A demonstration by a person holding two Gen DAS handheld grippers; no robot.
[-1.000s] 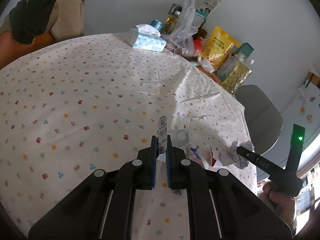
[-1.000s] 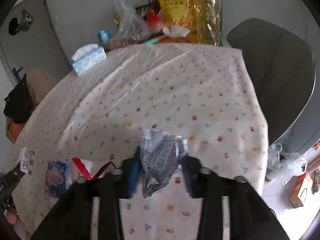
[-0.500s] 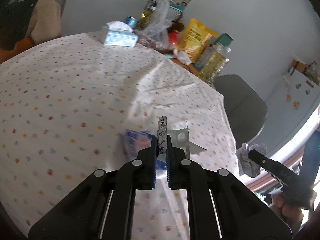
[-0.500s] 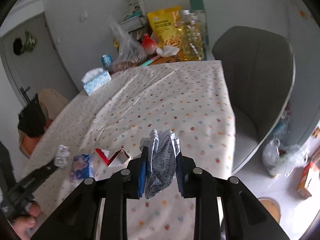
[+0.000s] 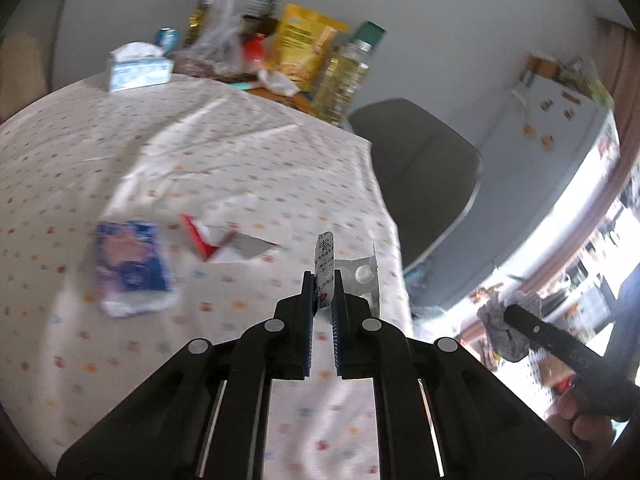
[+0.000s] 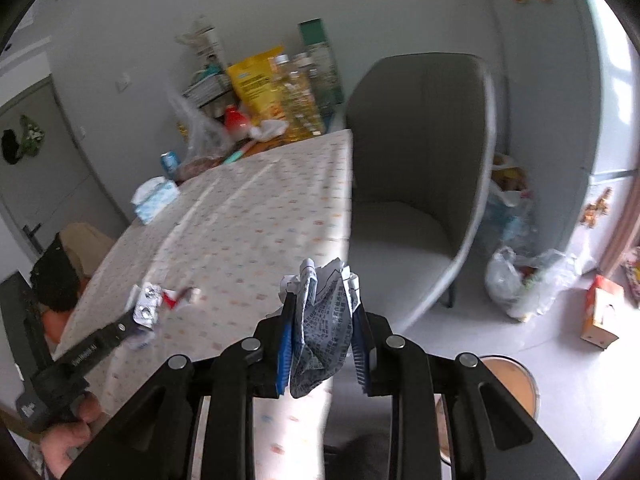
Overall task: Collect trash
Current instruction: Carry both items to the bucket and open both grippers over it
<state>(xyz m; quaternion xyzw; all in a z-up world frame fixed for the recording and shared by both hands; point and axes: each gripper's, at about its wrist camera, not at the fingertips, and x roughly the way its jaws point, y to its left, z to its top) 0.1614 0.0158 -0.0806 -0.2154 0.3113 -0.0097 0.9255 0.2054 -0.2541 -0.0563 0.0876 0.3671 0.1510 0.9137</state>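
Note:
My left gripper (image 5: pixel 323 292) is shut on a small printed sachet (image 5: pixel 325 256) that stands upright between the pads, with a silver blister pack (image 5: pixel 360 276) pinched beside it. It hangs over the floral tablecloth (image 5: pixel 200 140) near the table's right edge. My right gripper (image 6: pixel 322 328) is shut on a crumpled printed paper wrapper (image 6: pixel 324 316), past the table edge towards the chair. A blue tissue packet (image 5: pixel 130 264) and a torn red-and-white carton (image 5: pixel 216 240) lie on the cloth. Each view catches the other gripper with its load at one side.
A grey armchair (image 6: pixel 420 160) stands at the table's right edge. A tissue box (image 5: pixel 138 66), oil bottles and snack bags crowd the far side. On the floor are filled plastic bags (image 6: pixel 528 280), an orange carton (image 6: pixel 604 312) and a round brown-rimmed container (image 6: pixel 508 380).
Both grippers swung right, from over the table towards its edge and the chair, each still holding its trash. The right jaws closed tighter on the crumpled wrapper. The floor has come into view.

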